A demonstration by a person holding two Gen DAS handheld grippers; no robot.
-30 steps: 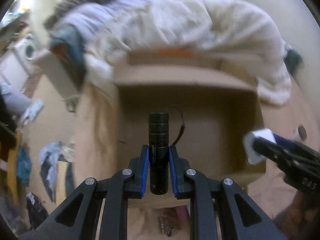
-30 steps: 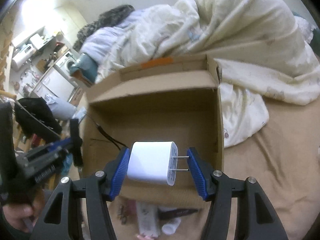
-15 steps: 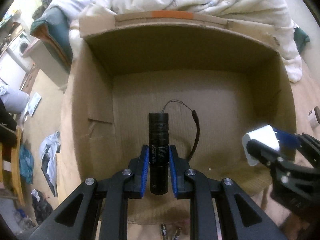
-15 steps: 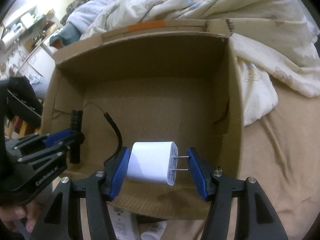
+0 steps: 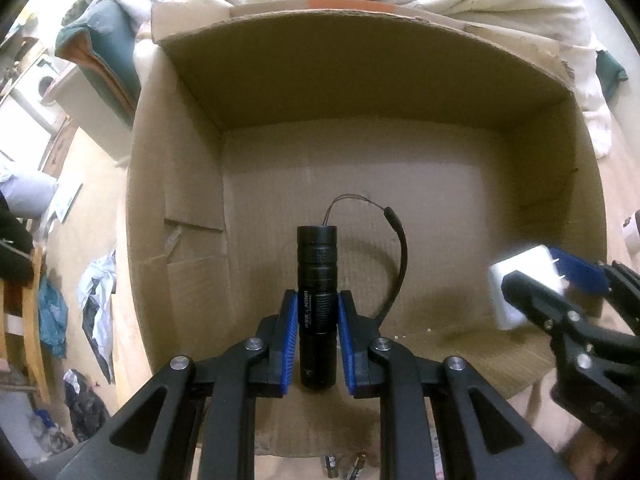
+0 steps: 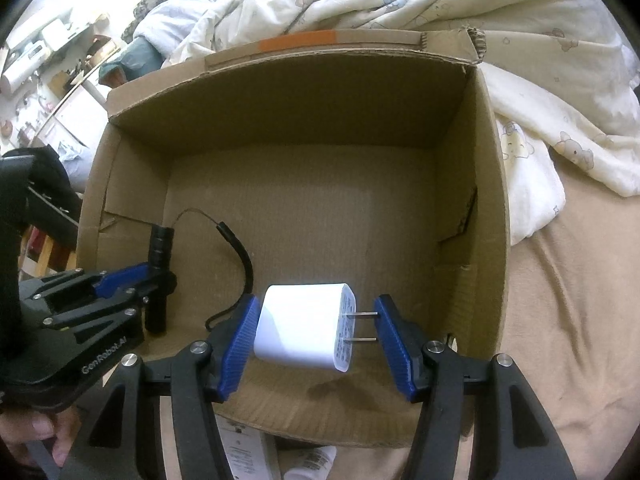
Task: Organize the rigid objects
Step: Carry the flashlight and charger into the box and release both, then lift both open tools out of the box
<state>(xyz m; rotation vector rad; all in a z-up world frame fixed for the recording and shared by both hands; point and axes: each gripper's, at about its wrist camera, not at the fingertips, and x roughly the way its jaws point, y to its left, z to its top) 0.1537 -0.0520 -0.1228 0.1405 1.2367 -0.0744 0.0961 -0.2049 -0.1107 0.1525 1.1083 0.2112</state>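
An open cardboard box (image 5: 176, 184) (image 6: 490, 184) lies on the bed, its brown bottom bare. My left gripper (image 5: 317, 320) is shut on a black flashlight (image 5: 317, 280) (image 6: 159, 248) held upright inside the box, near its left side. A thin black wrist strap (image 5: 400, 256) (image 6: 240, 256) loops off the flashlight's tip. My right gripper (image 6: 314, 330) is shut on a white plug charger (image 6: 304, 328) (image 5: 516, 280), one pad on its body and the other against its two metal prongs. It hangs over the box's near right part.
A rumpled cream duvet (image 6: 460, 12) lies behind and to the right of the box. Tan bedsheet (image 6: 572, 300) spreads to the right. Small items lie in front of the box, among them a white bottle (image 6: 316, 460) and metal bits (image 5: 344, 466). The room's floor and furniture show at far left.
Both grippers have sunk and tipped downward into the box, which now fills each view. The flashlight and charger stay gripped as before.
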